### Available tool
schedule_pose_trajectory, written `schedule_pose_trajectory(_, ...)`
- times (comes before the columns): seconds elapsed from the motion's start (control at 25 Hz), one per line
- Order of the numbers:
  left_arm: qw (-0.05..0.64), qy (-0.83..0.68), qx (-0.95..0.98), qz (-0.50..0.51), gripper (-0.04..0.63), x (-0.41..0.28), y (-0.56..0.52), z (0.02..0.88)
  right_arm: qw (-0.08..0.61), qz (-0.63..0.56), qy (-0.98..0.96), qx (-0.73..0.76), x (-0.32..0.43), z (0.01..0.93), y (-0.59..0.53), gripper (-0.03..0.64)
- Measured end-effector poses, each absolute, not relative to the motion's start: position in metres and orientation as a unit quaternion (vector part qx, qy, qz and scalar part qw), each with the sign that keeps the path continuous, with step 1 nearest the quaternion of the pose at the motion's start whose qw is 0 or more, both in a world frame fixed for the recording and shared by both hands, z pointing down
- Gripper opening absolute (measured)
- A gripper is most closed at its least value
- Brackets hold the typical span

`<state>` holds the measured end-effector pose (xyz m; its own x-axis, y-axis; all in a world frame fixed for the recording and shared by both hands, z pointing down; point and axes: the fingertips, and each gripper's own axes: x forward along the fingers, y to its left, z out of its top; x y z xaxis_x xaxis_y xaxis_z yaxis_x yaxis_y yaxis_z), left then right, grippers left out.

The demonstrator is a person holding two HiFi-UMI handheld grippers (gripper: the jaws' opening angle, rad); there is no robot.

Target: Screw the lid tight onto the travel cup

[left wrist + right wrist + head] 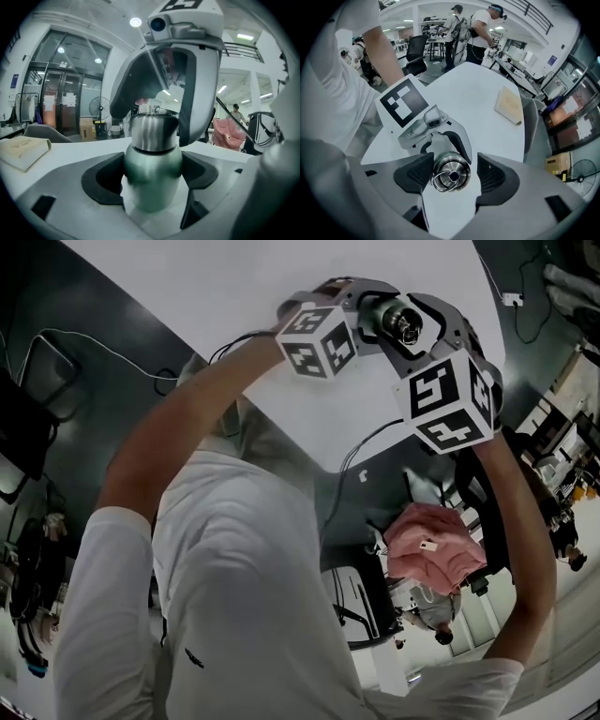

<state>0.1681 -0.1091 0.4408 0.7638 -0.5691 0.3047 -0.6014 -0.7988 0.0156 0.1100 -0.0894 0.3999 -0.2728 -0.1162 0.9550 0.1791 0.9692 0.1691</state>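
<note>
L claw (151, 187) clenched on travel cup (152, 161) body, over counter (478, 98) | lid (153, 133) seated on cup mouth | R claw (455, 174) slack round lid, one pad touching, gap at other | est.: lid on; final tightening left, tightness not visible

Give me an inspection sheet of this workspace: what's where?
Surface: white table.
Job's things: green travel cup upright, steel lid on top.
Clutter: beige pad lying on the table.
Grippers: left gripper clamps the cup; right gripper straddles the lid, a gap showing at one pad.
Cables: thin cable on the dark floor.
Surroundings: people at benches, standing fan, pink cloth.
</note>
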Motion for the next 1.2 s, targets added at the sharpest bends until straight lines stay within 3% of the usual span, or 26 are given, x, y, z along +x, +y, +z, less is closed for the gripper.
schedule_pose_trajectory(0.56,0.099,-0.329,0.923,0.175,0.347,0.105,-0.078,0.406,0.521,-0.099,-0.84,0.113,0.091,0.329,-0.082,0.256)
schedule_pose_trajectory(0.6,0.098,-0.334,0.921,0.177,0.313,0.1,-0.072,0.397,0.515,-0.093,-0.842,0.129,0.095,0.321,-0.08,0.252)
schedule_pose_trajectory(0.64,0.098,-0.341,0.918,0.178,0.212,0.095,-0.067,0.387,0.509,-0.084,-0.844,0.148,0.1,0.313,-0.079,0.233)
schedule_pose_trajectory(0.68,0.101,-0.347,0.915,0.18,0.163,0.09,-0.063,0.377,0.502,-0.071,-0.845,0.172,0.106,0.306,-0.079,0.185)
schedule_pose_trajectory(0.72,0.108,-0.352,0.911,0.183,0.154,0.084,-0.058,0.369,0.492,-0.053,-0.846,0.199,0.111,0.3,-0.079,0.122)
schedule_pose_trajectory(0.88,0.137,-0.374,0.899,0.183,0.035,0.056,-0.048,0.335,0.429,0.013,-0.849,0.308,0.119,0.278,-0.075,0.058)
schedule_pose_trajectory(0.96,0.133,-0.384,0.895,0.185,0.006,0.048,-0.043,0.317,0.4,0.019,-0.847,0.35,0.121,0.263,-0.068,0.048)
schedule_pose_trajectory(1.2,0.159,-0.394,0.886,0.183,0.002,0.024,-0.024,0.269,0.325,0.032,-0.836,0.441,0.126,0.225,-0.034,0.046)
